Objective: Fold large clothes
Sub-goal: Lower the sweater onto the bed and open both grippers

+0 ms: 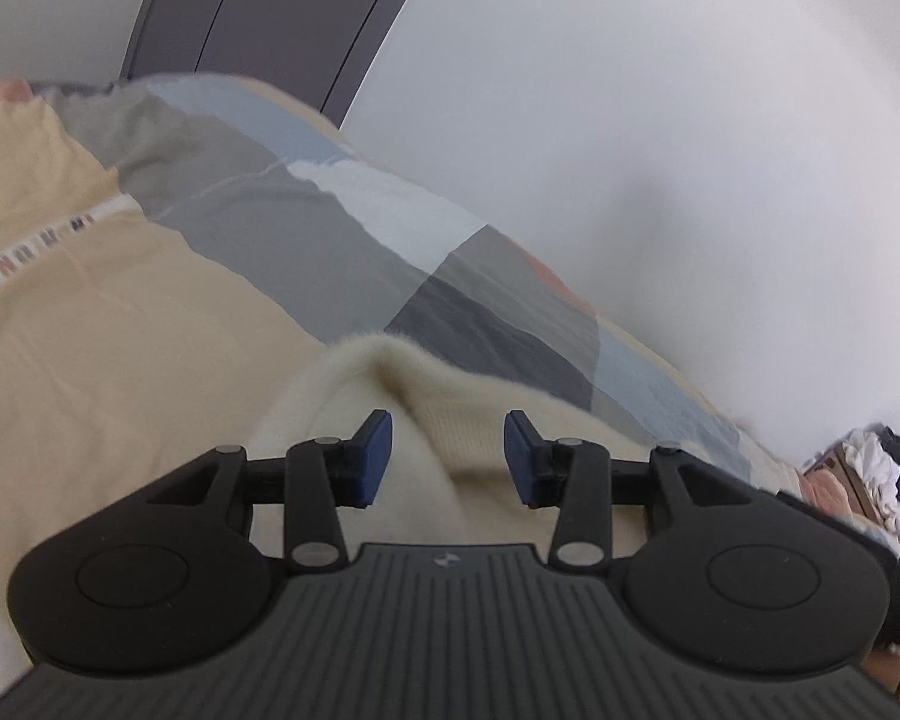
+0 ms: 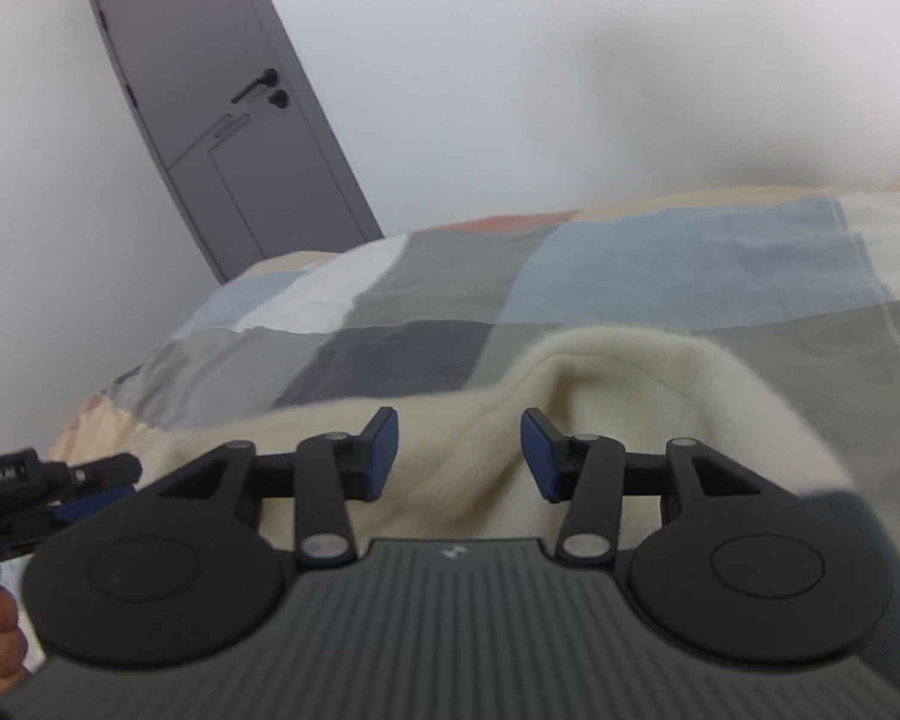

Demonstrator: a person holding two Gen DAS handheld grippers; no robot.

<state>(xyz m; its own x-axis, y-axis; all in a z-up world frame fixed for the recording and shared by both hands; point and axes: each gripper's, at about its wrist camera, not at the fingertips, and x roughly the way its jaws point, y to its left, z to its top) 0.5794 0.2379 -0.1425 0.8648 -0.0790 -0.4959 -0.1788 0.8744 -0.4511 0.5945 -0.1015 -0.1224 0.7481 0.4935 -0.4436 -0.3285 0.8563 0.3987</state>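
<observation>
Both views are blurred, and the gripper bodies cover the near part of the cream sweater, so its full outline cannot be made out. The left gripper stands partly open with its blue pads clear of the knit; nothing is held. The right gripper is likewise partly open and empty above a raised fold of the sweater. The sweater lies on a patchwork bedcover of grey, blue, beige and orange blocks. A white wall and a grey door stand behind. A clothes pile is cut off at the left view's edge.
</observation>
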